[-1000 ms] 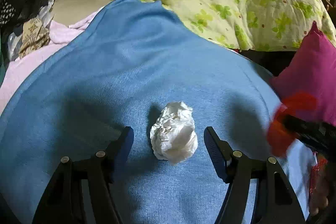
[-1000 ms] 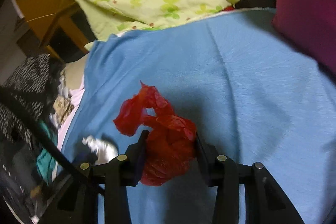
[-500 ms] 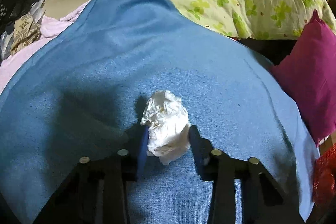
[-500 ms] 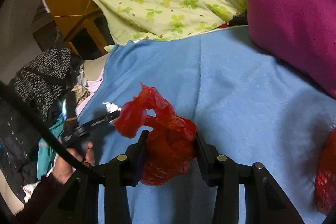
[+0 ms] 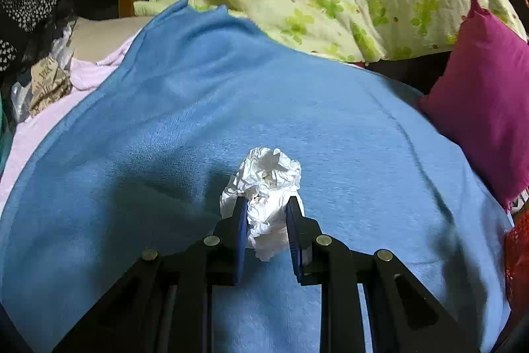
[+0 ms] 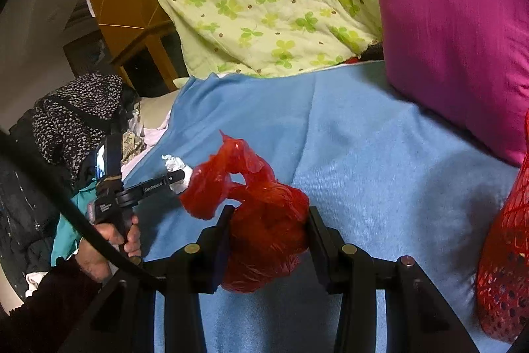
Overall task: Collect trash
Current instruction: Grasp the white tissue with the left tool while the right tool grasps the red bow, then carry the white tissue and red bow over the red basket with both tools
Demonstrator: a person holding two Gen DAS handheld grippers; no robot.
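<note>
The left gripper (image 5: 266, 207) is closing its jaws on a crumpled white tissue (image 5: 264, 184) above the blue blanket (image 5: 165, 128). The right gripper (image 6: 267, 220) has its jaws clamped on a red plastic bag (image 6: 264, 220). Only the right wrist view shows the person's left hand (image 6: 109, 240) and a red mesh bag (image 6: 506, 270) beside a magenta pillow (image 6: 456, 22).

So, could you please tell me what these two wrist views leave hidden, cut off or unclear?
- Left wrist view: the crumpled white tissue is partly covered by the closing left gripper; its sides are hidden.
- Right wrist view: the red plastic bag in the right gripper hides its own contents.
- Right wrist view: the red mesh bag is cut by the right edge.
- Left wrist view: the clutter at left is too dim to identify.
</note>
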